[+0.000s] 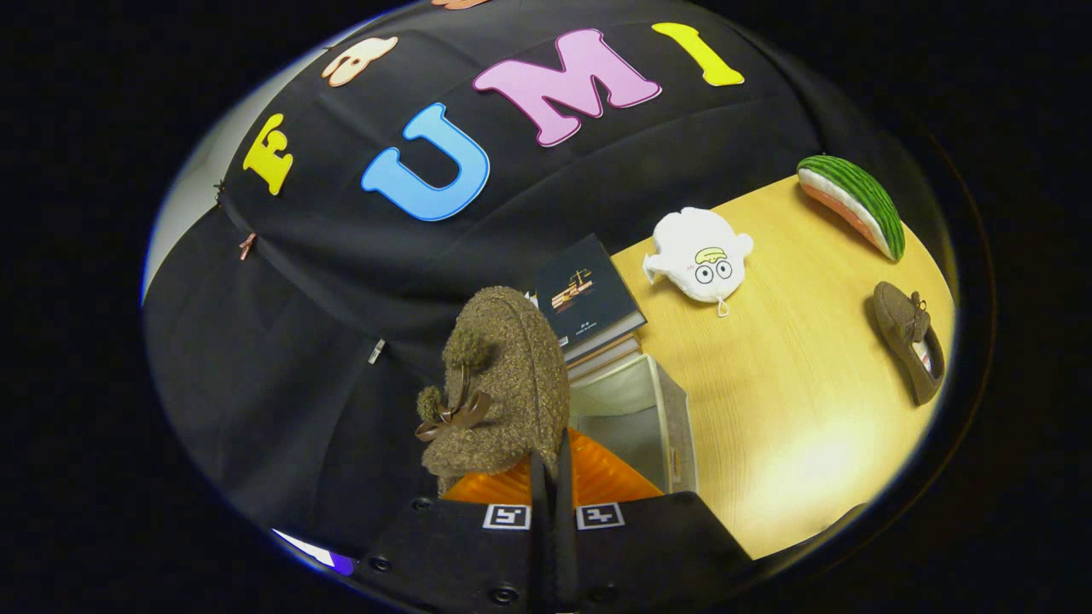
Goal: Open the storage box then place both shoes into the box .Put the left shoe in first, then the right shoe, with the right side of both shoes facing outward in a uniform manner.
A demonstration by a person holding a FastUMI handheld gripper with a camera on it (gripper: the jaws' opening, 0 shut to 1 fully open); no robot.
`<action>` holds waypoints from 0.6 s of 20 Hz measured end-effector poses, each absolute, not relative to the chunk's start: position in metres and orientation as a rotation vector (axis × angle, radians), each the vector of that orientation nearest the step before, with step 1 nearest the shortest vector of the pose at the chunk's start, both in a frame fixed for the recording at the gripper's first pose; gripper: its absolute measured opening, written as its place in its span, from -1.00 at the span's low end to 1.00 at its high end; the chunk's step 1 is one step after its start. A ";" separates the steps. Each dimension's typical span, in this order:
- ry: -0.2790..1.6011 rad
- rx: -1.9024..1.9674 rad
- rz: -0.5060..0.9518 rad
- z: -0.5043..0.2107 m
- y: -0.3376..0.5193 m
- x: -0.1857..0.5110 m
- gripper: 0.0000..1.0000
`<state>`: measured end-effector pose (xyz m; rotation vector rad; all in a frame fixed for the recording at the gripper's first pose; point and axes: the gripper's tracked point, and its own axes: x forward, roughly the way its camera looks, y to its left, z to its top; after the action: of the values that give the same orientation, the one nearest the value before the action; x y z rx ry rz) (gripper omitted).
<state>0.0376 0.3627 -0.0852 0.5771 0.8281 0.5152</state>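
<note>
My gripper [550,477] is shut on a fuzzy brown shoe [499,384] with a brown bow and pompoms, holding it up in the air just ahead of the fingers. Below and to the right of the held shoe stands the open storage box [674,409], its pale fabric inside showing. The second brown shoe [909,339] lies on the wooden table [793,426] far to the right, on its own, with its opening showing.
A stack of books [589,298] with a dark cover lies just behind the box. A white plush toy [701,254] sits on the table beyond it. A watermelon-slice toy [853,203] rests at the far right end.
</note>
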 end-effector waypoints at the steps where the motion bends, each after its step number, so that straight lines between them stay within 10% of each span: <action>1: 0.833 0.576 0.505 -0.091 0.370 0.036 -0.90; 12: 0.968 0.520 0.435 -0.172 0.406 0.012 -0.90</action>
<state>0.0117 0.4057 -0.1719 0.5196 0.9680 0.4345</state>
